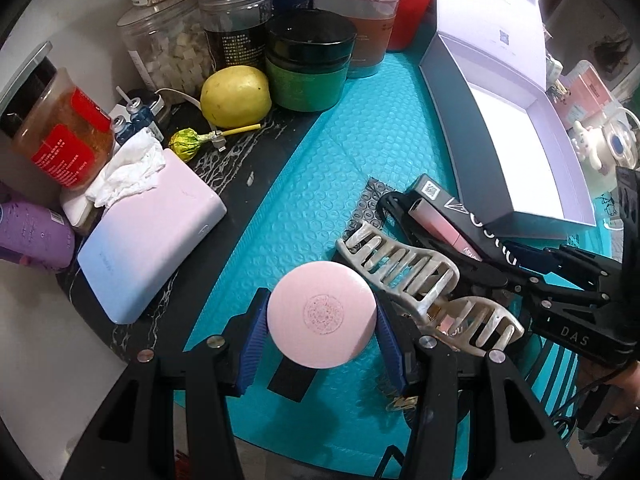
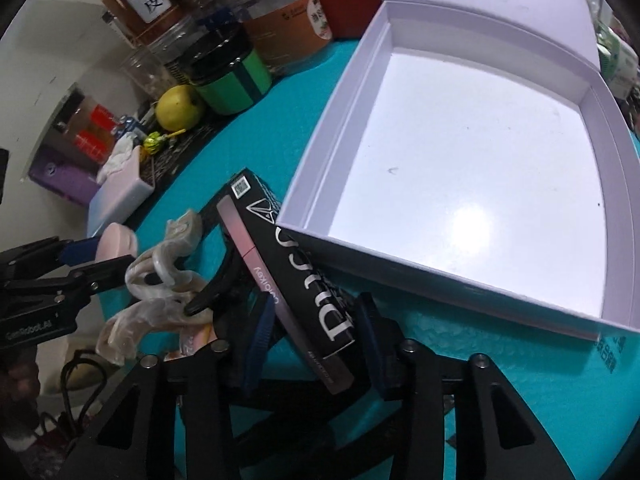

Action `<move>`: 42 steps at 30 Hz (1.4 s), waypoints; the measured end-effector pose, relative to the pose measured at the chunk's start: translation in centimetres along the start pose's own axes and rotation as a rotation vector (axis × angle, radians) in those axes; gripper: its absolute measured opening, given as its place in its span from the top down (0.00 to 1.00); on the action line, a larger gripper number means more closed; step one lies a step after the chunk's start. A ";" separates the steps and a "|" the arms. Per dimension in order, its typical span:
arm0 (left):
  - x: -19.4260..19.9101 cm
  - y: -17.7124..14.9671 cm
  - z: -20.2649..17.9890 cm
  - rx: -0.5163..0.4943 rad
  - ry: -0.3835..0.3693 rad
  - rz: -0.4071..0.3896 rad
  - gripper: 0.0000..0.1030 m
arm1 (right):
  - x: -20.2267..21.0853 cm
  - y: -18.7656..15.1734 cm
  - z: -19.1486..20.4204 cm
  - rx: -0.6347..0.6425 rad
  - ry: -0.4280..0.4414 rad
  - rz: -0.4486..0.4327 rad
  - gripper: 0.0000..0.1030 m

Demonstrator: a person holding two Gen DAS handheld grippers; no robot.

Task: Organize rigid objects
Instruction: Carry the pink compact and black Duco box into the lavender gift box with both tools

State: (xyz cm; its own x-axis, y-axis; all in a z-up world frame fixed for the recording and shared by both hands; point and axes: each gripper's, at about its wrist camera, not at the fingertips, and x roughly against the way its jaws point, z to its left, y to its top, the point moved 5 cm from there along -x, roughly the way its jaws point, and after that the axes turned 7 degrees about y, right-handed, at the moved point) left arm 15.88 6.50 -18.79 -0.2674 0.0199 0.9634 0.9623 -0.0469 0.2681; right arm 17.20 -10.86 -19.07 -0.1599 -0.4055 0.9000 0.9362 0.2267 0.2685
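Presently my left gripper [image 1: 322,330] pinches the pink compact [image 1: 322,314]; my right gripper [image 2: 316,344] brackets the black carton [image 2: 308,280], contact unclear. Next: seat both in the white box [image 2: 344,100] at one o'clock.

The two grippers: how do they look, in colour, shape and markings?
Both the left gripper and the right gripper are black, angular frames with silver round bolts and ribbed blue finger pads. White lettering marks their sides: "DAS" on the right one, "GenRobot.AI" on the left. A thin black cable loops below.
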 end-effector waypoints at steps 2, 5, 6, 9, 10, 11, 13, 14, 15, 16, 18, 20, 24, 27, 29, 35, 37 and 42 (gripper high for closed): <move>-0.2 0.2 -0.3 0.001 0.002 -0.002 0.51 | 0.3 -0.1 0.0 0.008 0.025 0.000 0.75; 0.2 0.4 -0.5 0.002 0.006 -0.009 0.51 | 0.6 -0.4 0.2 0.024 0.025 -0.003 0.76; 0.3 0.4 -0.6 0.001 0.010 -0.012 0.51 | 0.7 -0.5 0.3 0.030 0.024 -0.006 0.77; 1.1 0.3 -0.7 -0.002 0.016 -0.020 0.51 | 1.5 -0.9 0.8 0.029 0.031 -0.018 0.80; 1.4 0.2 -0.8 -0.003 0.016 -0.024 0.51 | 1.8 -1.0 0.9 0.029 0.034 -0.021 0.80; 1.7 0.2 -0.8 -0.005 0.019 -0.032 0.51 | 2.1 -1.1 1.0 0.026 0.034 -0.027 0.80; 2.3 0.0 -0.9 -0.007 0.028 -0.043 0.51 | 2.5 -1.4 1.1 0.015 0.041 -0.036 0.81; 2.5 0.0 -0.9 -0.006 0.030 -0.046 0.51 | 2.7 -1.5 1.2 0.010 0.045 -0.041 0.82; 2.9 -0.2 -0.8 -0.001 0.032 -0.048 0.51 | 3.0 -1.6 1.3 0.005 0.047 -0.046 0.82; 3.1 -0.3 -0.8 0.002 0.033 -0.050 0.51 | 3.3 -1.8 1.4 0.001 0.047 -0.050 0.82; 3.8 -0.5 -0.8 0.010 0.036 -0.057 0.51 | 4.0 -2.1 1.7 -0.006 0.048 -0.066 0.82; 4.6 -0.8 -0.9 0.012 0.041 -0.067 0.51 | 4.6 -2.5 1.9 -0.012 0.048 -0.080 0.82; 6.1 -1.3 -1.2 0.005 0.054 -0.086 0.51 | 5.9 -3.2 2.5 -0.016 0.047 -0.100 0.82; 7.1 -1.6 -2.0 -0.021 0.067 -0.116 0.51 | 7.3 -3.9 3.0 -0.013 0.049 -0.121 0.82; 7.6 -1.8 -2.6 -0.028 0.059 -0.123 0.51 | 8.2 -4.5 3.1 -0.013 0.046 -0.135 0.82; 8.9 -2.5 -5.3 -0.057 0.024 -0.142 0.51 | 10.6 -6.3 2.3 -0.039 0.023 -0.172 0.82; 9.3 -2.7 -6.5 -0.079 0.014 -0.151 0.51 | 11.5 -6.9 1.8 -0.052 0.013 -0.186 0.82; 10.0 -3.0 -9.5 -0.137 -0.016 -0.169 0.51 | 13.6 -8.6 0.6 -0.088 -0.010 -0.214 0.82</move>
State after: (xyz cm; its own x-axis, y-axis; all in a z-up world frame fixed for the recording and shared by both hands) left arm 9.83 -2.66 -9.87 -0.4223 0.0545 0.9048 0.8878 -0.1765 0.4250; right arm 6.72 -17.77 -8.93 -0.3609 -0.4273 0.8290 0.9042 0.0576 0.4233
